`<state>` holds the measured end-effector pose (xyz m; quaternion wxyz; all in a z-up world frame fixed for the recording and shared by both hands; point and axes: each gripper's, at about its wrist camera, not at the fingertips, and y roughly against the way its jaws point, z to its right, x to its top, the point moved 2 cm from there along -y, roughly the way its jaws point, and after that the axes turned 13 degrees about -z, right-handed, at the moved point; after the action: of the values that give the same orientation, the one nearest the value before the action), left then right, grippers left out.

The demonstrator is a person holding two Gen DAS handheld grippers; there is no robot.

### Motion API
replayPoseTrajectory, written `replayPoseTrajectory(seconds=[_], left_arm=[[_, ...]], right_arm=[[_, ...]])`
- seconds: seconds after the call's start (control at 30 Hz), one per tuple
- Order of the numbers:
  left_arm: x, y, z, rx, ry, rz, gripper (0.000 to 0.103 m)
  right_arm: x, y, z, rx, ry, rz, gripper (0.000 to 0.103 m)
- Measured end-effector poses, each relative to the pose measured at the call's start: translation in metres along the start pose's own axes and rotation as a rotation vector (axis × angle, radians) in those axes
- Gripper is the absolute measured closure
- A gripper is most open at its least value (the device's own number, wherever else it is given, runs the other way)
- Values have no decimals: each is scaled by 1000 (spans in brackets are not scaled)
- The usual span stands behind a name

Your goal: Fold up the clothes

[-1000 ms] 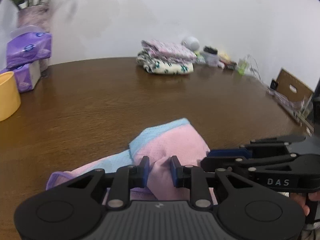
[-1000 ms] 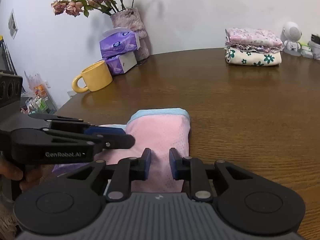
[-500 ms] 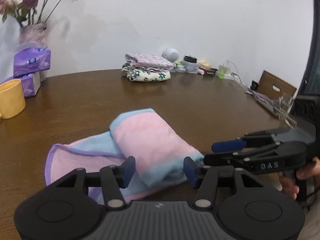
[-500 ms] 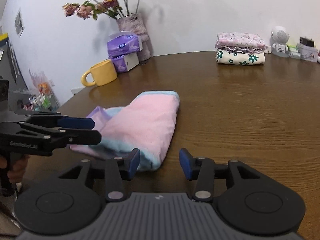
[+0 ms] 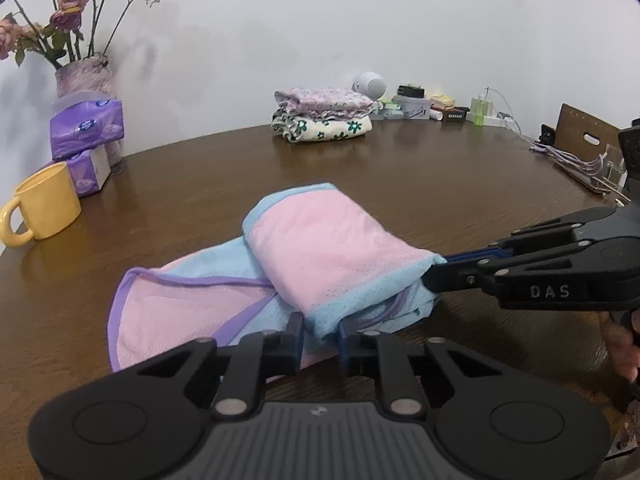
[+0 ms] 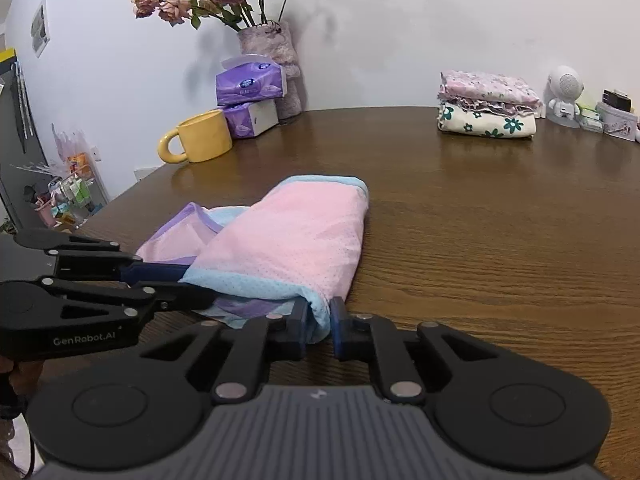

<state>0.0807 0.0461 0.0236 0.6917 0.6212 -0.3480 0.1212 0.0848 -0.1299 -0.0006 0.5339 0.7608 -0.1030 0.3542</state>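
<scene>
A pink mesh garment [image 5: 332,248] with light-blue and purple trim lies folded over itself on the brown table [image 5: 400,176]. My left gripper [image 5: 321,332] is at its near blue hem, jaws closing, and the hem fills the narrow gap between the pads. My right gripper [image 5: 440,268] comes in from the right and pinches the same hem's right corner. In the right wrist view the garment [image 6: 296,236] runs away from my right gripper [image 6: 320,320], whose closing jaws squeeze the near fold. My left gripper [image 6: 188,276] bites the hem from the left.
A stack of folded floral clothes [image 6: 486,108] sits at the back of the table [image 6: 480,220]. A yellow mug [image 6: 200,136], purple tissue packs [image 6: 250,84] and a vase of dried roses [image 6: 268,48] stand at the left. Small items and cables [image 5: 584,136] line the right edge.
Both grippers opened, drew back to the garment's near hem and closed on it. More of the garment and table shows in both views.
</scene>
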Motion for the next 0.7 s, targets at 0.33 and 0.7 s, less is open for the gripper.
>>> replayPoseTrajectory(seconds=[0.33,0.7], left_arm=[[-3,-3,-3,-7,42,-12,91],[-6,4,-2,-22,52,-11,87]], right_arm=[[-6,-1,1,-2,6,-8,95],[-10,0,-2,-14,20,-16,93]])
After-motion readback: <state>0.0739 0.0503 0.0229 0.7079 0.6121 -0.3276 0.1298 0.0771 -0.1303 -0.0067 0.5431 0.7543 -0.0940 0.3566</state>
